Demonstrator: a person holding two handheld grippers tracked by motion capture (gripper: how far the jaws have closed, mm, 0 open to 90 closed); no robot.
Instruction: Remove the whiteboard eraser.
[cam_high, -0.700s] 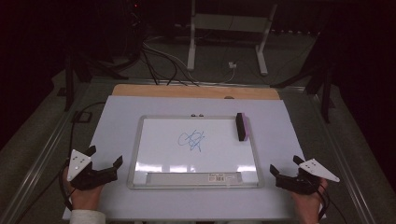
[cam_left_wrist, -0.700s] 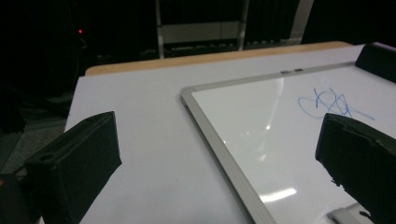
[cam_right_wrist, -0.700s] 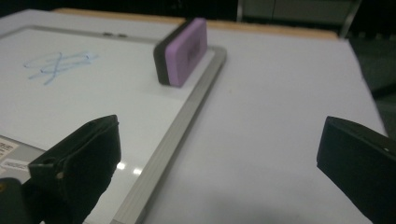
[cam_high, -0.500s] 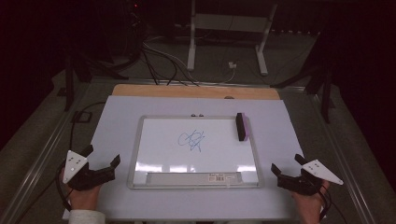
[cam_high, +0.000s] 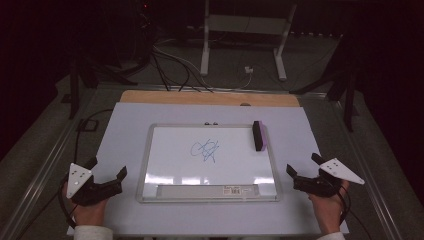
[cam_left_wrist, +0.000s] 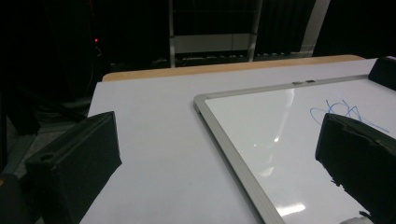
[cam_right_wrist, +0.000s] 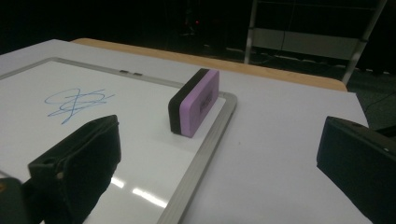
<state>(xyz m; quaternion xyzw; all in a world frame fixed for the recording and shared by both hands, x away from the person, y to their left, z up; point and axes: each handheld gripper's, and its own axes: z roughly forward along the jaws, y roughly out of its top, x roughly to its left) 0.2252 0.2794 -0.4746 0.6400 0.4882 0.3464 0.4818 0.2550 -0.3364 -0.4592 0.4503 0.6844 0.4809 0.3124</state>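
Both open, empty: right gripper (cam_high: 301, 169) facing eraser (cam_right_wrist: 194, 102) ahead, ready to grab; left gripper (cam_high: 107, 173) beside whiteboard (cam_high: 145, 165).

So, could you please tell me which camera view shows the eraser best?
The right gripper view: the eraser stands close, on edge by the whiteboard frame, its purple side clear. The high view gives it small and dim; the left gripper view catches a dark corner.

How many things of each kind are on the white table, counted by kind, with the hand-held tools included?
Whiteboard: 1
Eraser: 1
Blue scribble: 1
Hand-held tools, left tool and right tool, both open and holding nothing: 2
Total: 5
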